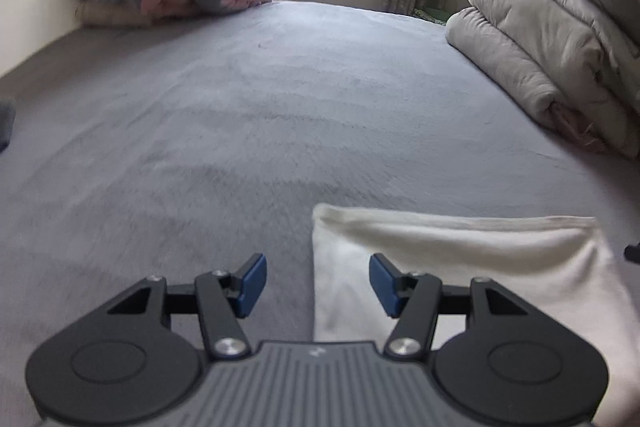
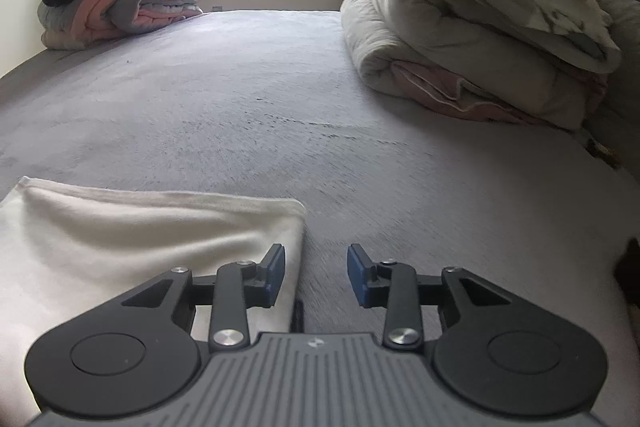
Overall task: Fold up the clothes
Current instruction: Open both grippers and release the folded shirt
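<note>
Left tool (image 1: 317, 285) and right tool (image 2: 316, 275), both released, nothing between their blue pads. The folded white garment (image 1: 460, 259) lies flat on the grey bed (image 1: 240, 107), lower right in the left view, lower left in the right view.

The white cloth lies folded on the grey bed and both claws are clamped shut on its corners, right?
Not quite. The white cloth does lie folded on the grey bed, but both claws are open and hold nothing: the left claw in the left wrist view, the right claw in the right wrist view.
</note>
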A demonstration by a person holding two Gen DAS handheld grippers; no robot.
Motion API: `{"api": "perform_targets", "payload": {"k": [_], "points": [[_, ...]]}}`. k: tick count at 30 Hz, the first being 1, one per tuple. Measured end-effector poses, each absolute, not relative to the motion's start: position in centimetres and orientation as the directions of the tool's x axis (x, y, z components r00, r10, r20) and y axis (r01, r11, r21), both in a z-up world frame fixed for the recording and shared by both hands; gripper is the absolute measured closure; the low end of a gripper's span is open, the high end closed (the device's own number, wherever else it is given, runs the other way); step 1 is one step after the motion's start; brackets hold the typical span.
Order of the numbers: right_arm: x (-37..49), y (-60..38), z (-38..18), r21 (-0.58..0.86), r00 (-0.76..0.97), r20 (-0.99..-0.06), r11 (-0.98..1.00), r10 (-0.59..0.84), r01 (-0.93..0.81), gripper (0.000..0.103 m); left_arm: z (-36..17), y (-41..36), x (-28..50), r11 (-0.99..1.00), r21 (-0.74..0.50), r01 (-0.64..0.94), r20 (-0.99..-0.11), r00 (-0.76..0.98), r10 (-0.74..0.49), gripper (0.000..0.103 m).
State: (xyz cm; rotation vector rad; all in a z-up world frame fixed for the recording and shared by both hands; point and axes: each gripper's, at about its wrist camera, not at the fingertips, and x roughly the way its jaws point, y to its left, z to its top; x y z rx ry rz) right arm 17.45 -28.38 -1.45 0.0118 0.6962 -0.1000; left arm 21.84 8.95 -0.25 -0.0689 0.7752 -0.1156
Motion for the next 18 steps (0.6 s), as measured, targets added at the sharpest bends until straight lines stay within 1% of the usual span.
{"api": "perform_targets", "payload": {"k": [4,10,14,18], "points": [[14.7,-29.6,-0.7,0.071,0.737,-0.675,0.990,-0.040,0.119,0.066,0.4,9.9,19.5,0.987,-0.151,0.049,-0.722,0.677,-0.144,0.042],[11.2,-30.4,-0.5,0.136,0.693,-0.721,0.980,-0.004,0.146,0.066,-0.5,12.8,16.5,0.937,-0.345,-0.061,-0.757,0.608,-0.239,0.041],[9.4,-31.3,-0.7,0.194,0.674,-0.739,0.961,0.010,0.199,0.066,-1.5,14.4,14.2,0.883,-0.453,-0.127,-0.753,0.584,-0.303,0.042],[7.5,-33.0,-1.5,0.371,0.657,-0.748,0.880,0.095,0.296,0.066,-3.0,16.4,11.7,0.757,-0.598,-0.262,-0.727,0.575,-0.375,0.044]]}}
